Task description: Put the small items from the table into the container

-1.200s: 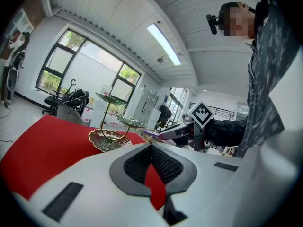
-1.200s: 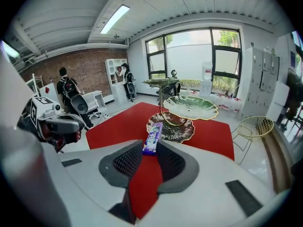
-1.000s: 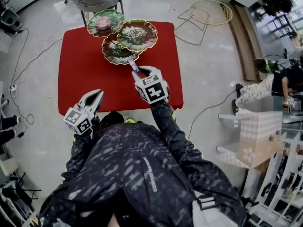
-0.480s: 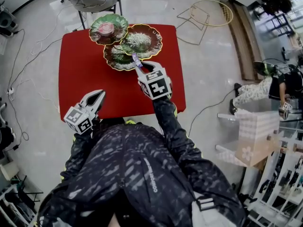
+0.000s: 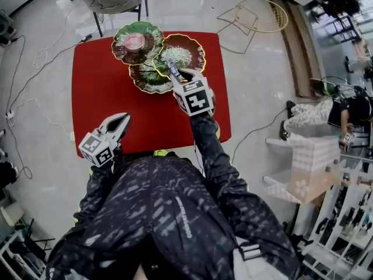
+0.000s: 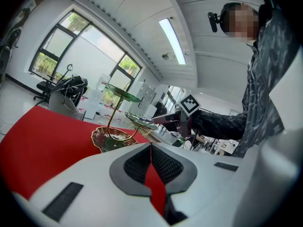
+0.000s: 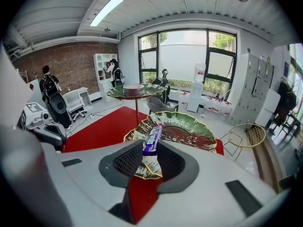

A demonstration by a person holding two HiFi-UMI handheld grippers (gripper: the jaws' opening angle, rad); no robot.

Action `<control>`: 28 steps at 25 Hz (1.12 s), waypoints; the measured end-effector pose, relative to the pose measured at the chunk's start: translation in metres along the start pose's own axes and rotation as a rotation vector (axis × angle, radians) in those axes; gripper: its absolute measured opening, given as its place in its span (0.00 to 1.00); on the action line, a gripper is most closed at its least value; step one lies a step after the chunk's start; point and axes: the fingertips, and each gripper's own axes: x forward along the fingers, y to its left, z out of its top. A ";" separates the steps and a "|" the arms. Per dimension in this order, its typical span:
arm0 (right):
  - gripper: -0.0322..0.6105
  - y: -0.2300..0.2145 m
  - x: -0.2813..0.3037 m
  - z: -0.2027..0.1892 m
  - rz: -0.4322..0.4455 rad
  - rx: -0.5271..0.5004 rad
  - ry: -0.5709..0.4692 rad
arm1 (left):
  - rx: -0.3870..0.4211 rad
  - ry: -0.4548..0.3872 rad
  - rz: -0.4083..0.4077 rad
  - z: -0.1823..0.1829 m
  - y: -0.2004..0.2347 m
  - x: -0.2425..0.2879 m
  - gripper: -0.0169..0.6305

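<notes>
I've carried my right gripper (image 5: 179, 77) forward over the red-covered table (image 5: 105, 92). Its small purple wrapped bar (image 5: 171, 67), earlier at the near rim of the lowest green-brown leaf-shaped dish (image 5: 144, 79), now reaches the middle dish (image 5: 185, 51).

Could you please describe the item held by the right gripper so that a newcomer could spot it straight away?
On the red table stands a three-tier stand of green, leaf-shaped dishes. Over those dishes the right gripper pinches a slim purple packet that pokes out past its jaws. It is the only purple thing there.
</notes>
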 end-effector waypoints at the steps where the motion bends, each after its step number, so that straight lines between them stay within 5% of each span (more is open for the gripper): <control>1: 0.21 -0.003 0.006 0.003 -0.004 -0.001 0.003 | -0.005 0.004 -0.002 0.000 0.004 0.000 0.04; 28: 0.21 -0.019 0.042 0.014 -0.046 0.017 0.021 | 0.017 0.056 -0.039 -0.002 0.020 -0.013 0.04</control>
